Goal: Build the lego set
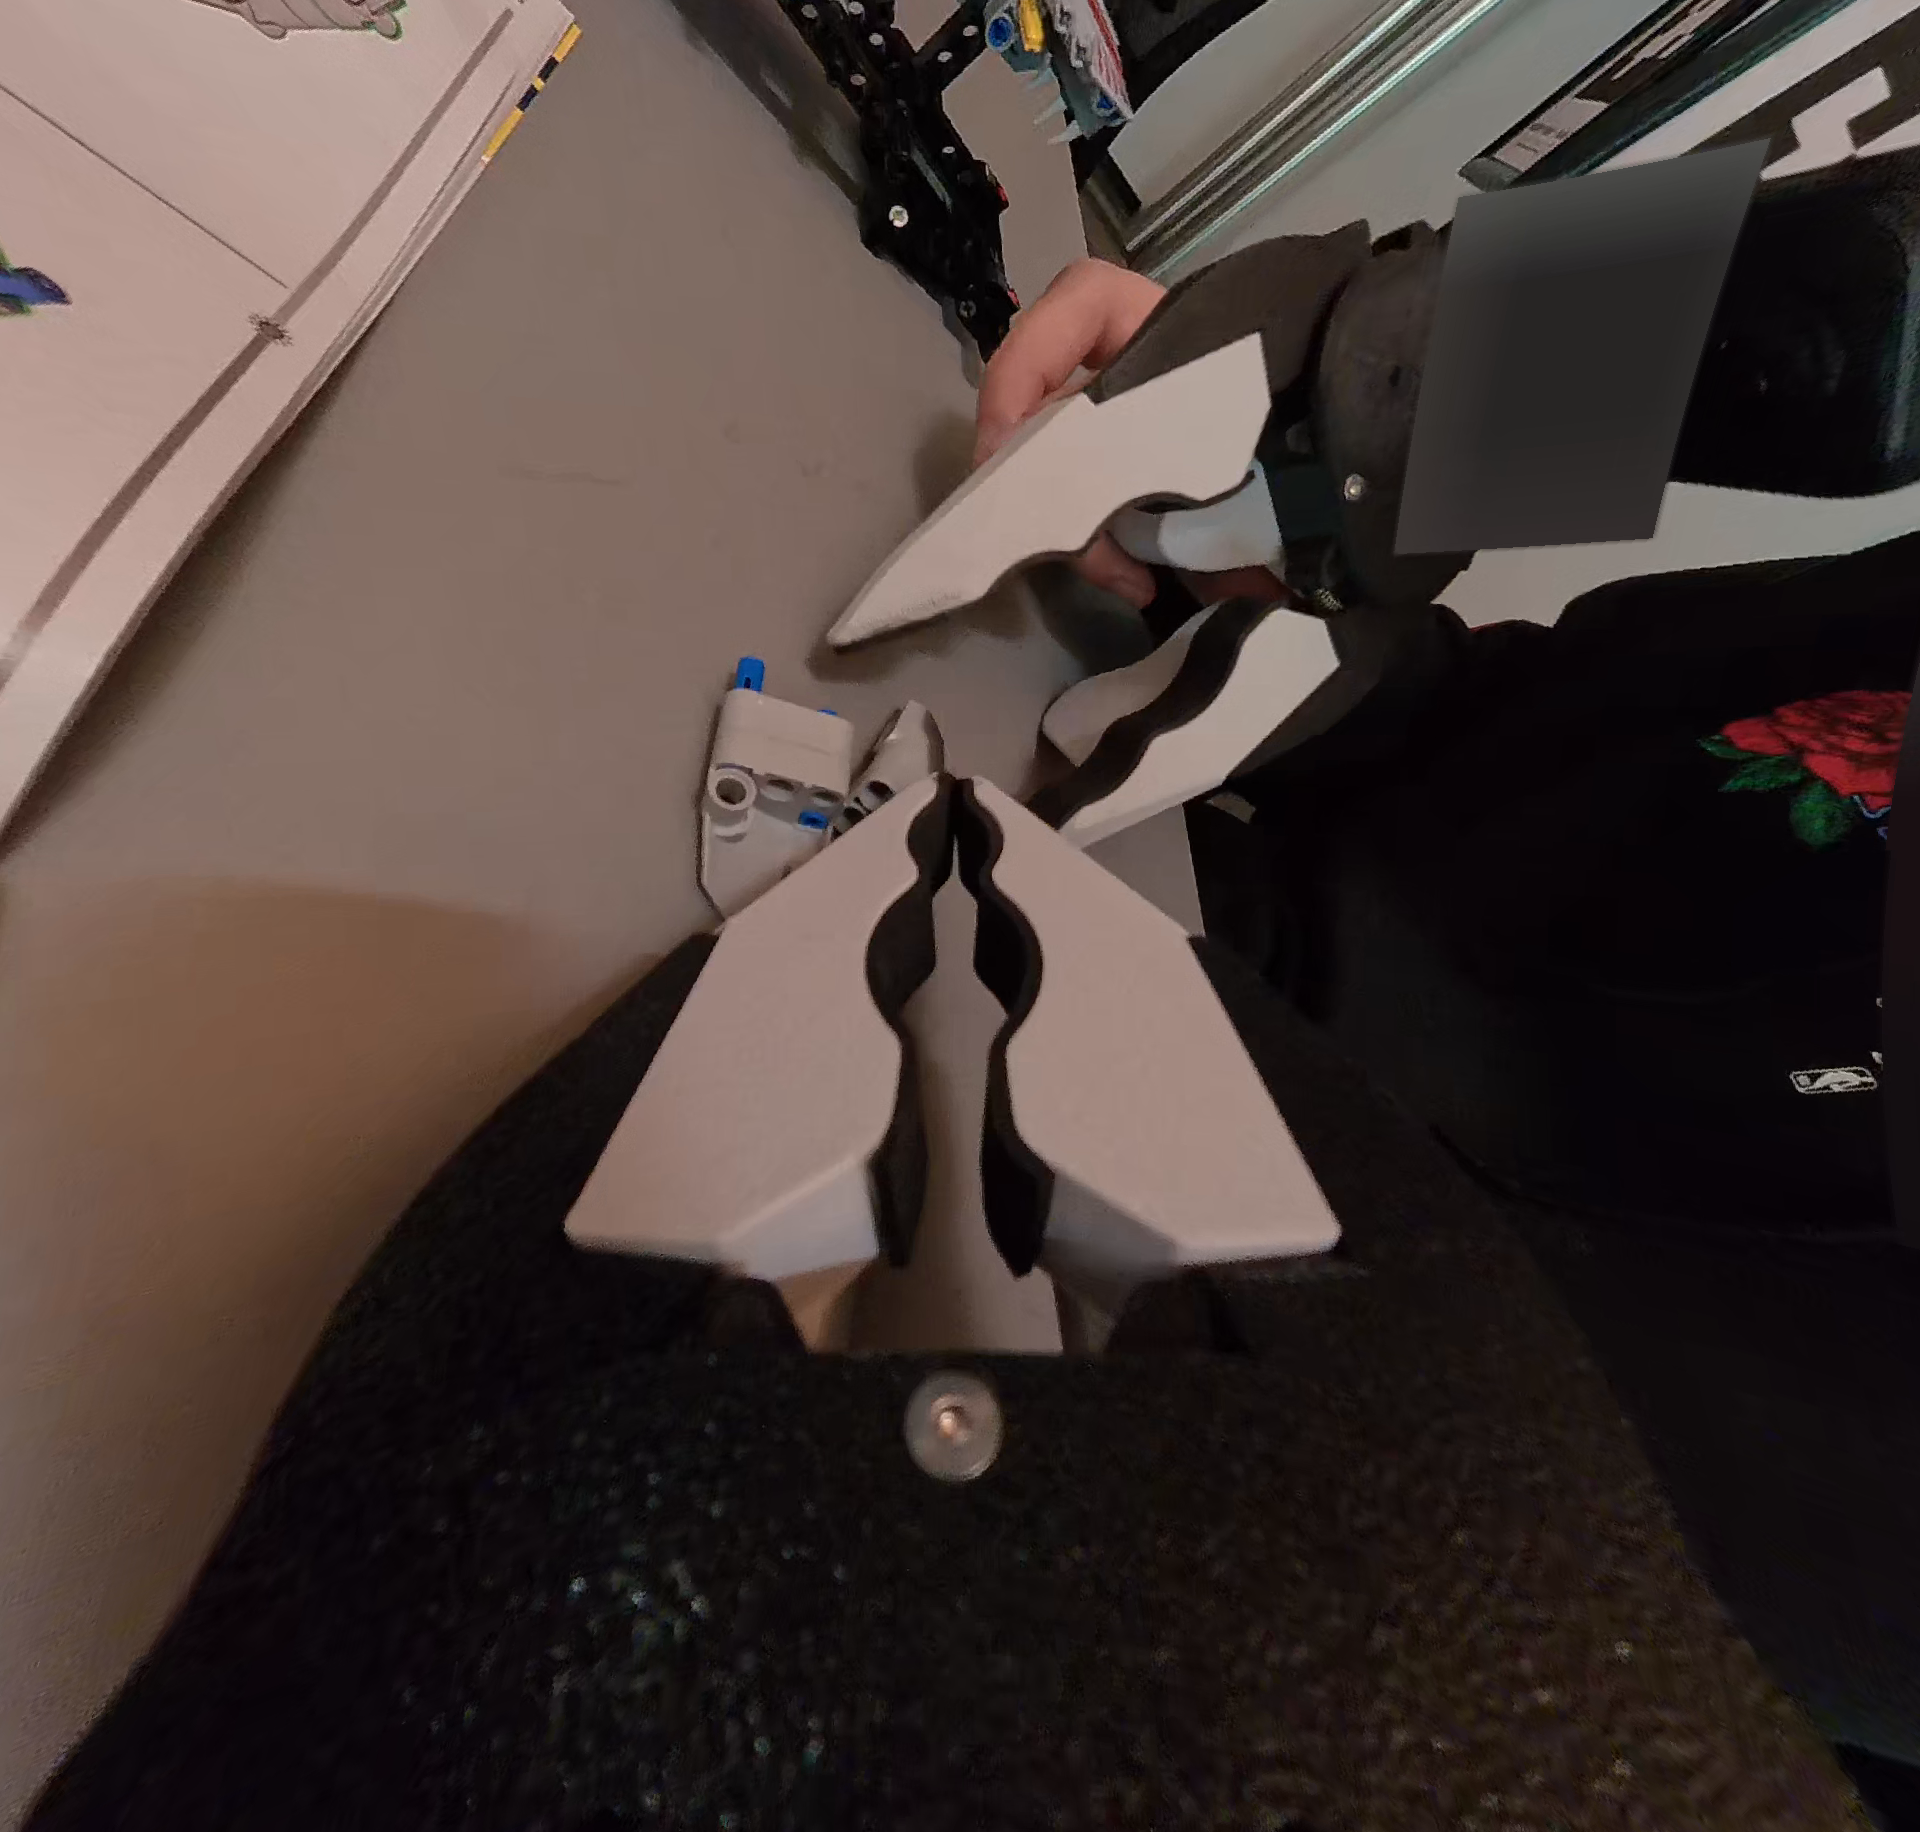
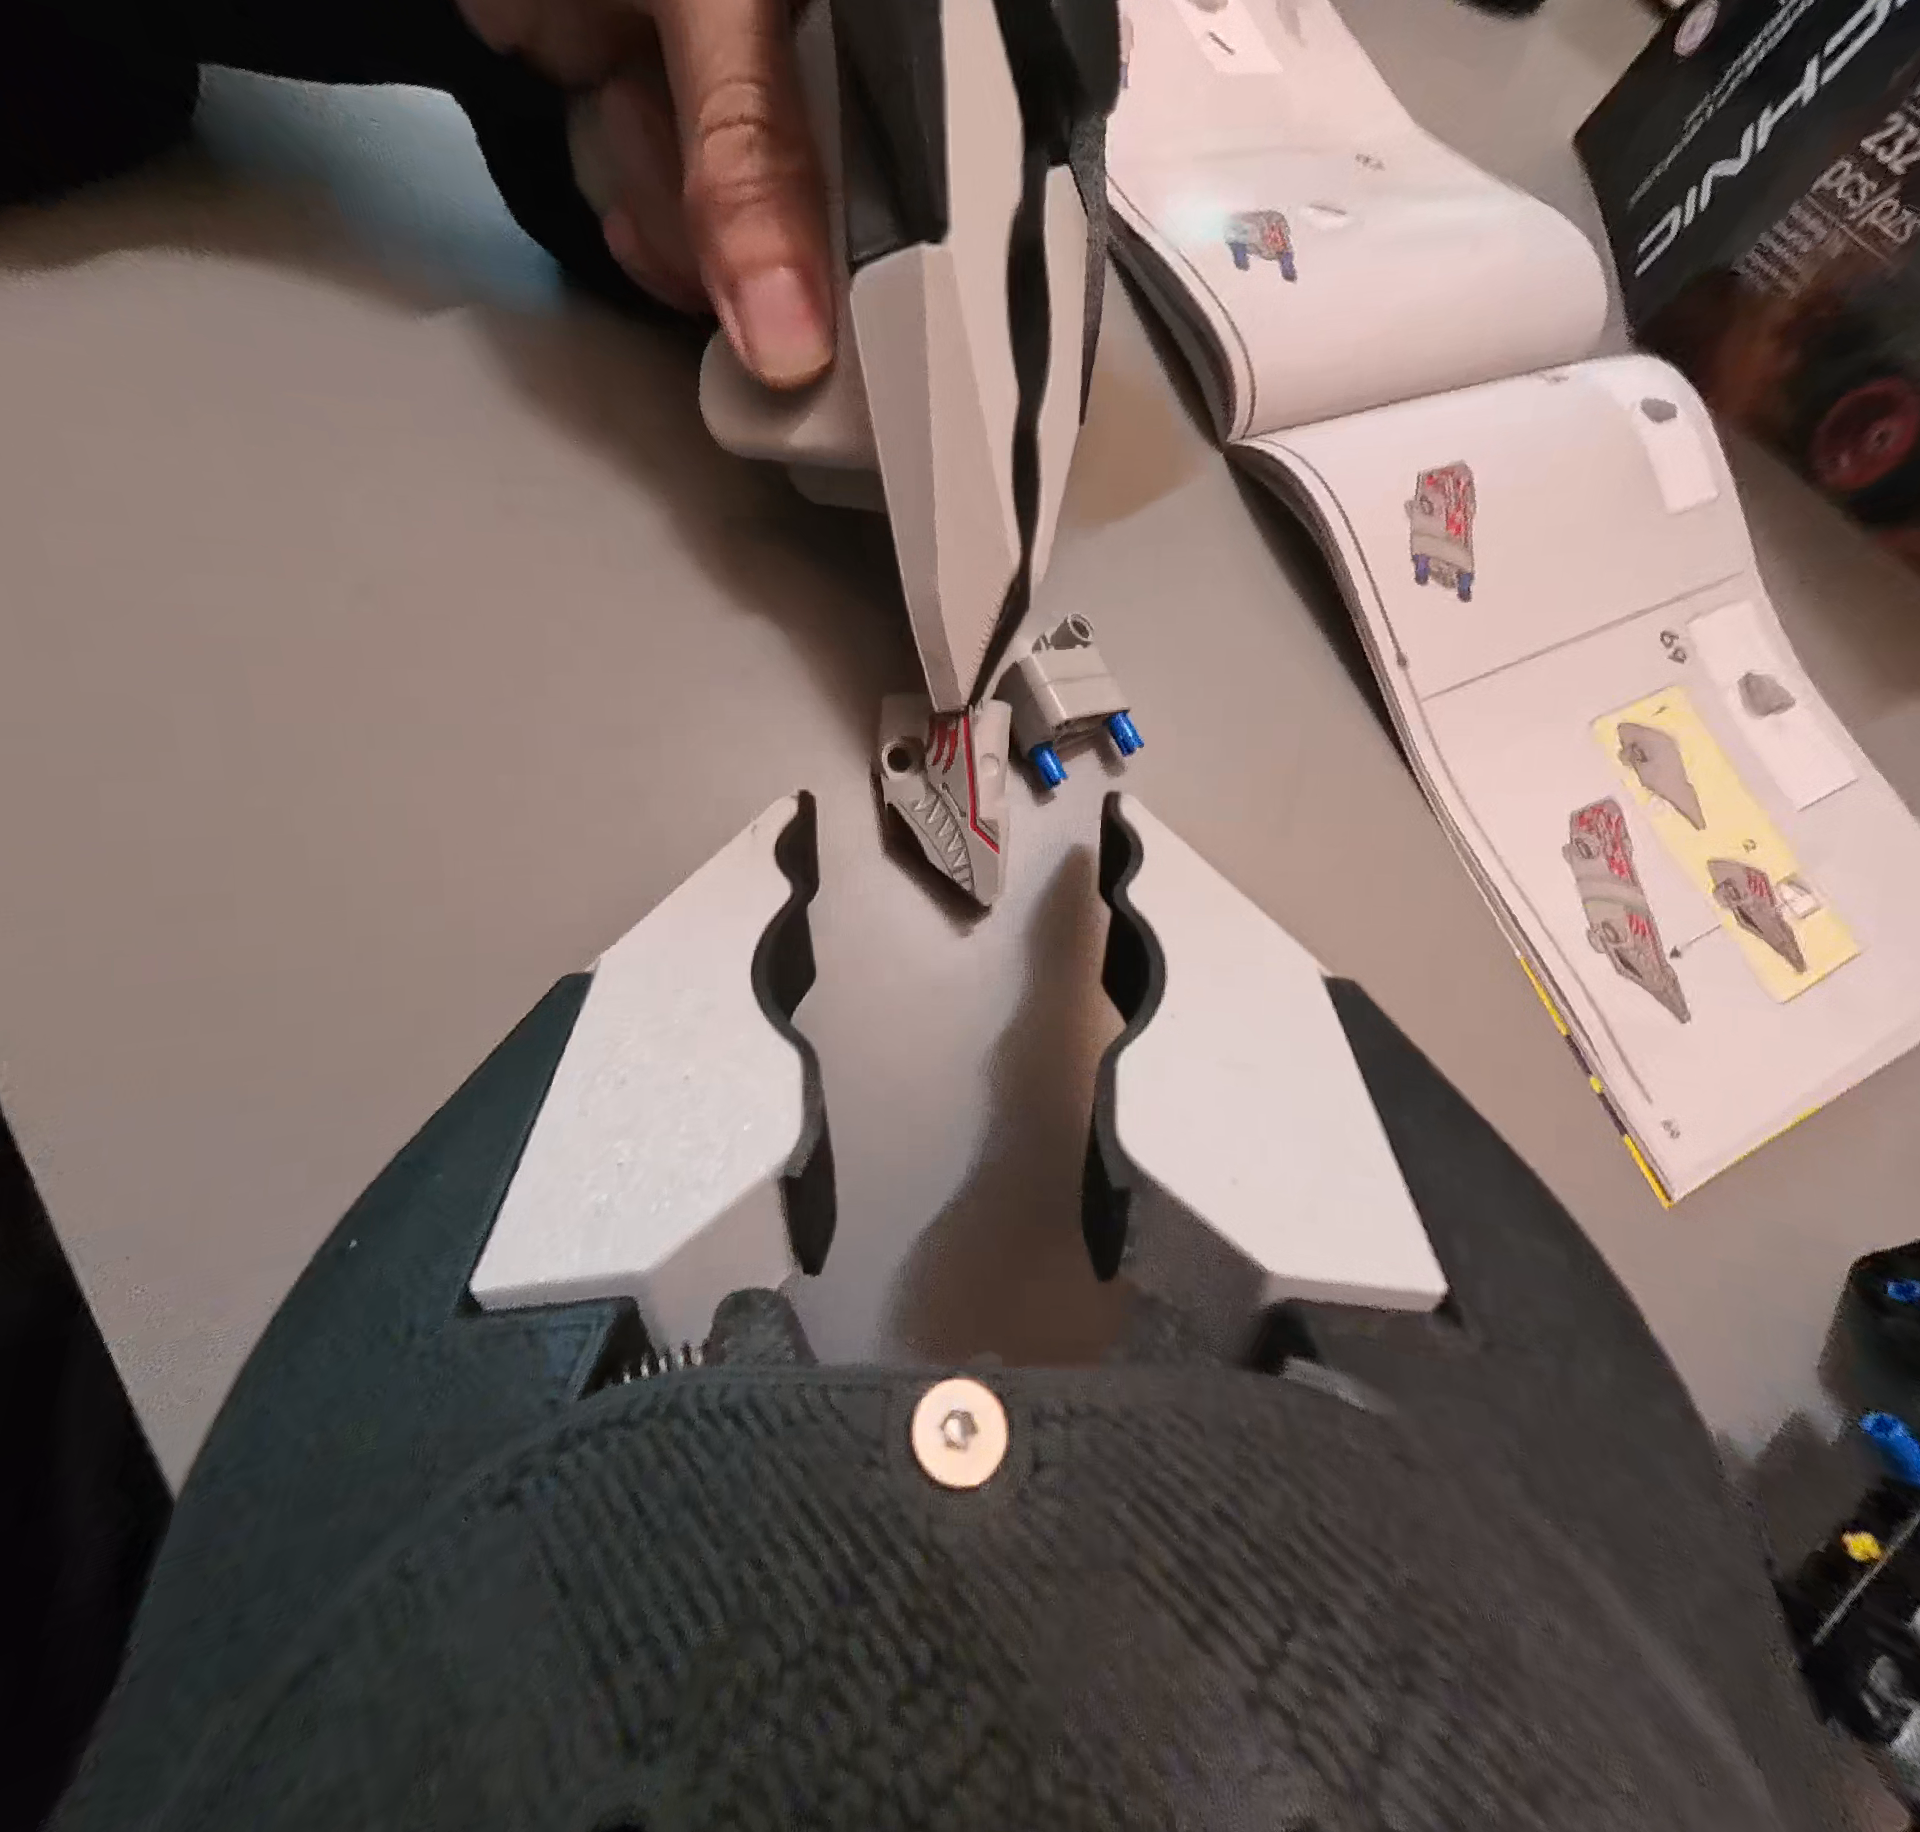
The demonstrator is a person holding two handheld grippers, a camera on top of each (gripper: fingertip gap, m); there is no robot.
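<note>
A grey wedge panel [image 2: 951, 816] with red stripes and a tooth pattern rests tilted on the grey table. My left gripper [image 2: 961, 707] comes down from above and is shut on the panel's upper edge. In the left wrist view my left gripper [image 1: 951, 785] hides most of the panel [image 1: 899, 748]. A grey block with blue pins [image 2: 1070, 702] lies right beside the panel and also shows in the left wrist view [image 1: 774, 774]. My right gripper [image 2: 956, 806] is open and empty, its fingertips on either side of the panel's lower end, apart from it. It also shows in the left wrist view [image 1: 945, 686].
An open instruction booklet [image 2: 1455, 535] lies to the right and also shows in the left wrist view [image 1: 208, 276]. A black box [image 2: 1766, 99] stands behind it. A black partly built frame [image 1: 914, 151] stands farther off. Loose black parts [image 2: 1870, 1470] lie at the right edge. A hand [image 2: 748, 172] holds the left gripper. Less than 4 cm separates the two grippers' tips.
</note>
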